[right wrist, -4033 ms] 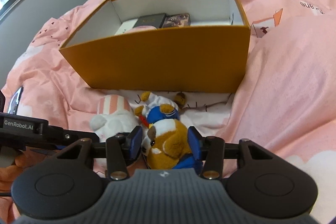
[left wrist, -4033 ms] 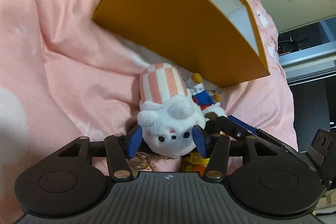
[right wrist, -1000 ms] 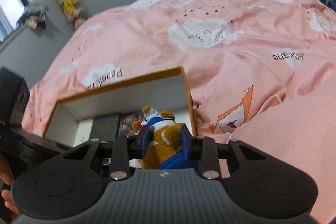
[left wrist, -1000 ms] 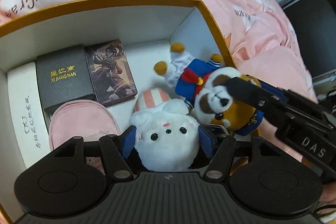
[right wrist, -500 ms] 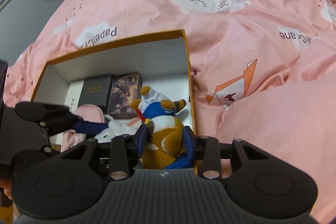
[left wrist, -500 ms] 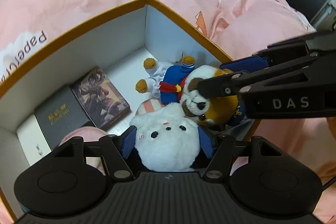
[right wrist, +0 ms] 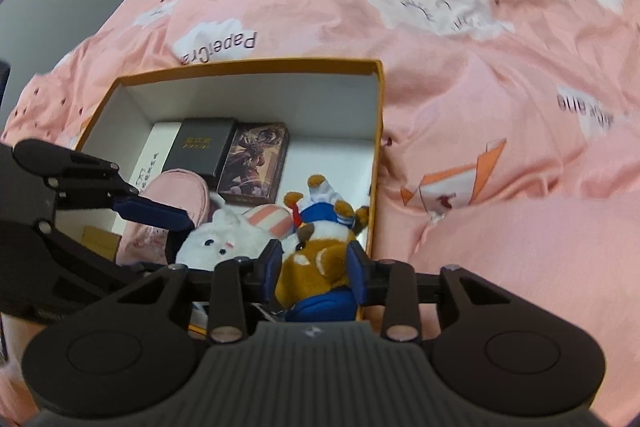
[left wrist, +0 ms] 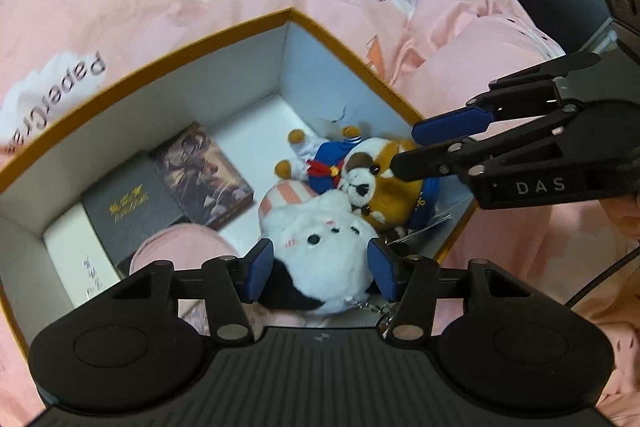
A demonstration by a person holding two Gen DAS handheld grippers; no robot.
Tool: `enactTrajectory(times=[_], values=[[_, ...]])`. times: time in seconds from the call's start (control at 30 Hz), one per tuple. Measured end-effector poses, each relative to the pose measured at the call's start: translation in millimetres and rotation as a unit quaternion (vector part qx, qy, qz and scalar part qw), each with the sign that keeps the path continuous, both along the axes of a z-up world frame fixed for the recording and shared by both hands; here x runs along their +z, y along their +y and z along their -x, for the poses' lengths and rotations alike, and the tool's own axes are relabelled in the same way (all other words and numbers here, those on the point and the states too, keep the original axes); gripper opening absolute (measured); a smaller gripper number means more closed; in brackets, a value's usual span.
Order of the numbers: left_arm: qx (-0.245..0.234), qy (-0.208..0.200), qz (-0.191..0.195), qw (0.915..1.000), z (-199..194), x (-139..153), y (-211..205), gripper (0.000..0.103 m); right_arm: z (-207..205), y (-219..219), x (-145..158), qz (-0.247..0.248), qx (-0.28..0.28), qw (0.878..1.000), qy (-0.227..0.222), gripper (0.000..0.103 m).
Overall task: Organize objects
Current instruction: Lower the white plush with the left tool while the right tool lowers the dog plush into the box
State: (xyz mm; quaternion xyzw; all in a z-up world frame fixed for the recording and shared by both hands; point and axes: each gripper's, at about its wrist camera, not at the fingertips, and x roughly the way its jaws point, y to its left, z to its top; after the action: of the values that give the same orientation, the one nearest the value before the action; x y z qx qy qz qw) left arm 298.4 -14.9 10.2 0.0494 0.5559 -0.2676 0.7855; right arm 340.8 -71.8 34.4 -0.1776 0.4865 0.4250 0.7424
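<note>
While both are hanging inside the orange box [right wrist: 244, 65] at frame centre, left tongs [left wrist: 320, 269] are clamping the white plush [left wrist: 320, 247]; right tongs [right wrist: 316, 273] are clamping the brown plush [right wrist: 316, 263] beside it.

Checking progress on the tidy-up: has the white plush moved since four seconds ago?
Yes. The white plush, held in the left claw, was on the bedspread outside the orange box; now it is inside, beside the brown dog plush.
</note>
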Motion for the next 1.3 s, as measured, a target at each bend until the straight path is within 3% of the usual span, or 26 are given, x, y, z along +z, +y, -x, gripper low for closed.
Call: enactTrajectory(times=[0.23,0.47,0.53,0.7,0.93,1.3], values=[[0.009,0.008,-0.028,0.9995,-2,-18,-8,0.051,14,19,-17,0.053,0.109,0.991,-0.054,0.022],[0.021,0.014,-0.033,0.9991,0,-27,-7,0.047,18,34,-42,0.111,0.189,0.974,-0.055,0.019],[0.023,0.002,-0.037,0.9991,2,-29,-7,0.046,20,38,-49,0.132,0.197,0.97,-0.057,0.014],[0.042,-0.018,-0.031,0.9985,7,-29,-1,0.045,22,44,-53,0.154,0.201,0.966,-0.047,0.013],[0.087,-0.023,0.006,0.9959,10,-31,12,0.041,11,50,-34,0.106,0.182,0.975,-0.065,0.014],[0.113,-0.026,0.025,0.9929,12,-36,16,0.039,17,76,-64,0.175,0.238,0.947,-0.123,0.014]])
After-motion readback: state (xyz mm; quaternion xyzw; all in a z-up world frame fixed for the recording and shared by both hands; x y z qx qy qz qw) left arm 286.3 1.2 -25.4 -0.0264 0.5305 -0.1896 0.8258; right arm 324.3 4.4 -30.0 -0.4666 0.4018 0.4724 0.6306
